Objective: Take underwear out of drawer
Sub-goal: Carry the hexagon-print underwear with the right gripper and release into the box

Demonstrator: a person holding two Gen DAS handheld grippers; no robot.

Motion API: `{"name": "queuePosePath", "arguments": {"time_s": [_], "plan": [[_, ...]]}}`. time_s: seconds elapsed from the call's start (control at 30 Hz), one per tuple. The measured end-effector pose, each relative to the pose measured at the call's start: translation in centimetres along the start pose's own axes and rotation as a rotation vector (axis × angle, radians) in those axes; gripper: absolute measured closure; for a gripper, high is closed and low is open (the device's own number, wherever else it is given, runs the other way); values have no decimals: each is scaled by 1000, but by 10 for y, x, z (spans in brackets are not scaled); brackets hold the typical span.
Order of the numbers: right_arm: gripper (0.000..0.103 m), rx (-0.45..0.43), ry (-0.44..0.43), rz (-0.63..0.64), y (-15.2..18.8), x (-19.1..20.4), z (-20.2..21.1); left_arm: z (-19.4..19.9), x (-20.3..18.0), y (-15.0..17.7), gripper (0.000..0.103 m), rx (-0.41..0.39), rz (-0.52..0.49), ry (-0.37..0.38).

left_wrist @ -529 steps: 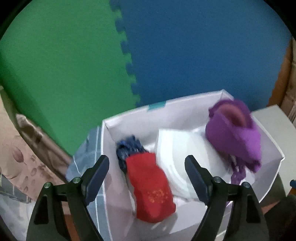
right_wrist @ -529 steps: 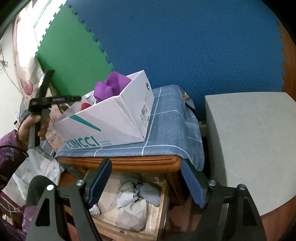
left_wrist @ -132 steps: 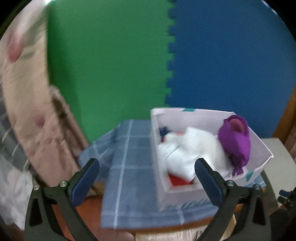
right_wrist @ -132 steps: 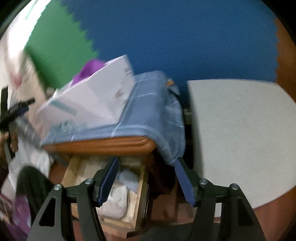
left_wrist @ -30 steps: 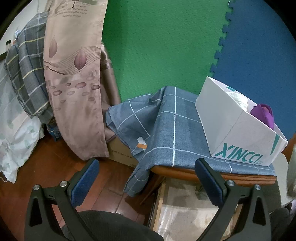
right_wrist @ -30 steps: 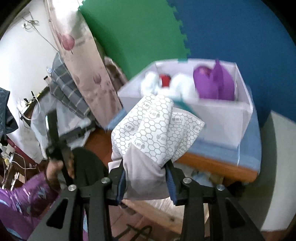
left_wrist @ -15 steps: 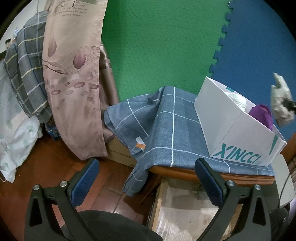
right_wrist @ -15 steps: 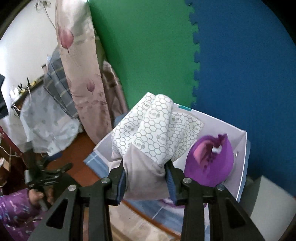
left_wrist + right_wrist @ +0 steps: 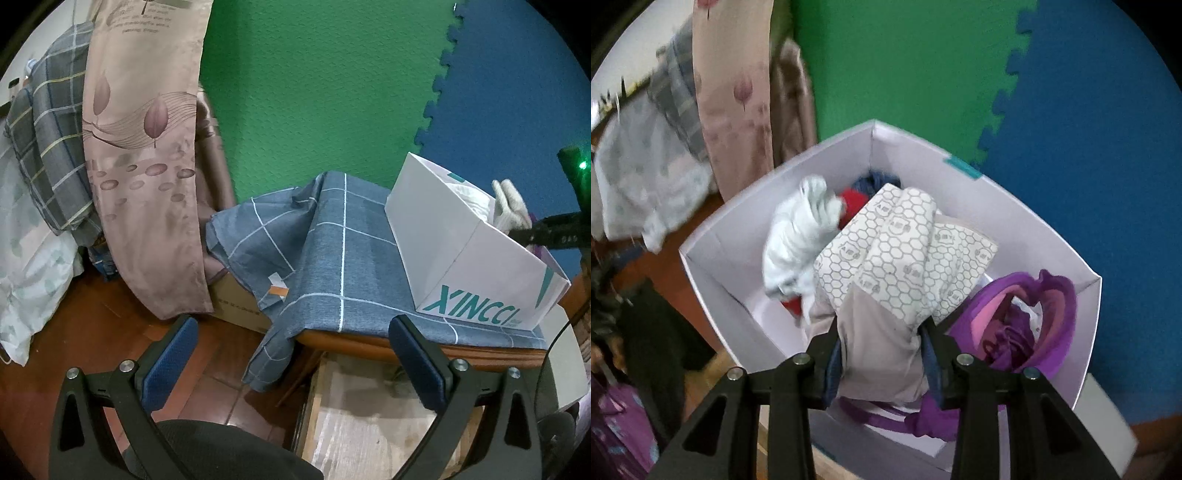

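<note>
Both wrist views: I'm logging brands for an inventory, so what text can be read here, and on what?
"XINCCI" in teal on the white box's front wall; smaller print beside it is unreadable.
Print along the curtain's top edge: too small to read.
Marks inside the hexagons on the patterned underwear: blurred.
</note>
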State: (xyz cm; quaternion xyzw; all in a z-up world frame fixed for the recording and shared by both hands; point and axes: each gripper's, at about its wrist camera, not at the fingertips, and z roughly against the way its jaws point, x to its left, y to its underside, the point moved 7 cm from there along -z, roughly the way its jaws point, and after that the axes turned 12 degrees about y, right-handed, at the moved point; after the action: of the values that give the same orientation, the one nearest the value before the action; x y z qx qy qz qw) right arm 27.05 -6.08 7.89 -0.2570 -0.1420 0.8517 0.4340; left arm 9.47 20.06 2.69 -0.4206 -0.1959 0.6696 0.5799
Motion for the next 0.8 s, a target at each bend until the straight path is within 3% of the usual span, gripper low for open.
{"name": "queuePosePath", "arguments": {"time_s": [0.27, 0.4, 0.67, 0.8], "plan": [[64, 36, -16, 17, 7, 3, -10, 0, -1, 0, 1, 0, -3, -2], [55, 10, -18, -5, 7, 4, -7, -1, -1, 0, 1, 1, 3, -1], [49, -163, -20, -113, 10, -10, 24, 0, -1, 0, 1, 0, -1, -2], [45, -319, -55, -273, 30, -28, 68, 0, -1, 0, 1, 0, 1, -2]]}}
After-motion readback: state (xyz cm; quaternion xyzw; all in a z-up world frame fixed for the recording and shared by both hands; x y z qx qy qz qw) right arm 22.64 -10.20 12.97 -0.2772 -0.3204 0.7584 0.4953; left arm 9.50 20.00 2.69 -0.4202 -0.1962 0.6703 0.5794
